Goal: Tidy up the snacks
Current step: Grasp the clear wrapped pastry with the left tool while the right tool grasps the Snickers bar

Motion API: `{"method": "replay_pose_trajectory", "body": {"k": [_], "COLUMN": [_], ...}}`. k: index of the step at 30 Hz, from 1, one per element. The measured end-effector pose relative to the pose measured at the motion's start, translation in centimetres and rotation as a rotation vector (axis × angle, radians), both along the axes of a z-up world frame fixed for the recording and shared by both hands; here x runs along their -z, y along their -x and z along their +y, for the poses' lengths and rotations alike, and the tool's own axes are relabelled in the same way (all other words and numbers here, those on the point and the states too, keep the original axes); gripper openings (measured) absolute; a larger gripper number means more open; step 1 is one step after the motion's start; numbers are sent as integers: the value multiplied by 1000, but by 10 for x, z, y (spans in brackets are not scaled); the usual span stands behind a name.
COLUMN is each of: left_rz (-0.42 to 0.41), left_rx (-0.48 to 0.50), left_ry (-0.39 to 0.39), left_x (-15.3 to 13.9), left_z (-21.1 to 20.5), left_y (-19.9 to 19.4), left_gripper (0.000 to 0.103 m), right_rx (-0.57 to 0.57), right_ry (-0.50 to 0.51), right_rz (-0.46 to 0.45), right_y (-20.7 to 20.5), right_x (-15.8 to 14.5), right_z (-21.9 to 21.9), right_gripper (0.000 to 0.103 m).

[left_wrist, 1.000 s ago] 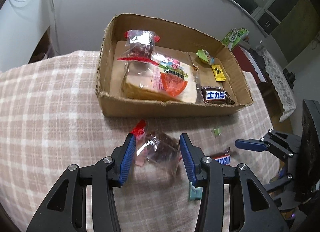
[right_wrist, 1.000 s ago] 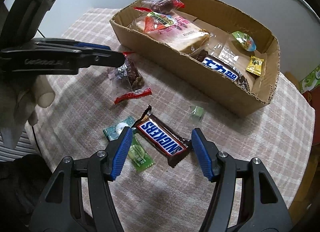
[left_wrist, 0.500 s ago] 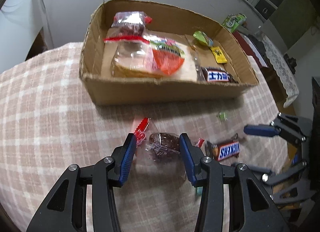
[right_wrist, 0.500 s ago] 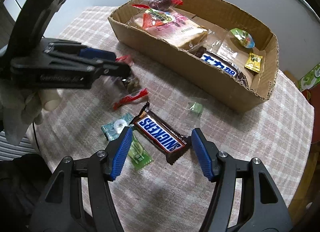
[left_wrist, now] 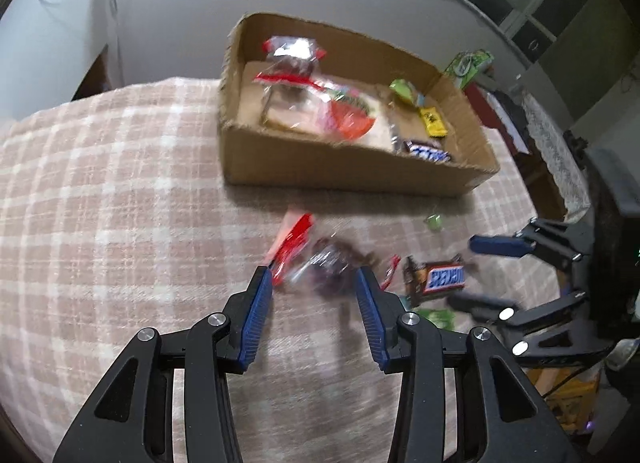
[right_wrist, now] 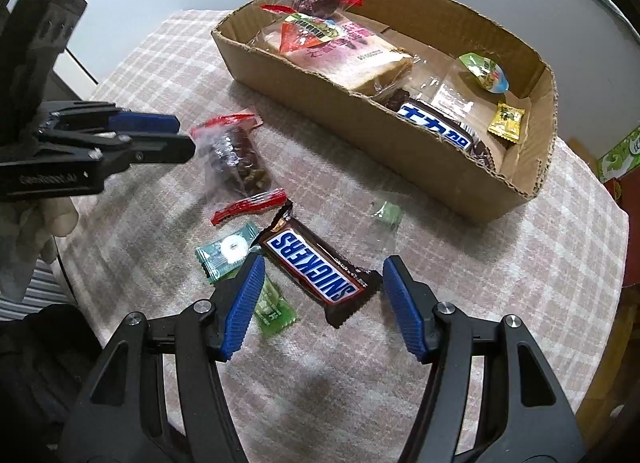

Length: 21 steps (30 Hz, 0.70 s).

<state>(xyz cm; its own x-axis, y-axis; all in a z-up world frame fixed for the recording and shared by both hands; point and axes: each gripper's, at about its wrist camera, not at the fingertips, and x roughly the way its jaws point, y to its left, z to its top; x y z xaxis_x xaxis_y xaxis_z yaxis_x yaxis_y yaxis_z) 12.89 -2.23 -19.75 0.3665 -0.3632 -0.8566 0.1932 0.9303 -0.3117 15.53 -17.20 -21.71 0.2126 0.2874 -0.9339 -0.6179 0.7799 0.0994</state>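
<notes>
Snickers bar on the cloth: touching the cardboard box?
Apart. The right wrist view shows the Snickers bar lying on the tablecloth, with a bare strip of checked cloth between it and the cardboard box.

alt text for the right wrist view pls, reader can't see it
The right gripper hangs open over a Snickers bar on a checked tablecloth, small green sweets beside it. Behind stands a cardboard box already holding snacks; at left, the left gripper reaches a clear packet of dark snacks.
</notes>
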Motion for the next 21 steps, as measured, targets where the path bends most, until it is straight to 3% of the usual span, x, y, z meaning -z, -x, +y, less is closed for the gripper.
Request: {"method": "replay_pose_trajectory", "body": {"k": [3, 7, 11, 14, 18, 21], "left_rz": [14, 26, 50, 117, 138, 144], "left_rx": [18, 28, -46, -72, -92, -112], "left_ry": [25, -9, -19, 51, 97, 61], "left_x": [-1, 2, -1, 10, 15, 17], "left_z": [-9, -22, -19, -13, -14, -20], "left_y": [-9, -15, -7, 0, -7, -19], "left_gripper": [41, 41, 41, 41, 42, 44], "right_rx": [-25, -50, -63, -54, -32, -3], "right_ry": [11, 33, 53, 49, 53, 42], "right_rz": [0, -7, -16, -7, 3, 14], "right_y": [0, -2, -5, -7, -13, -15], "right_x": [3, 9, 14, 19, 25, 27], "right_z": [5, 14, 20, 23, 32, 30], "right_gripper": [64, 64, 64, 59, 45, 43]}}
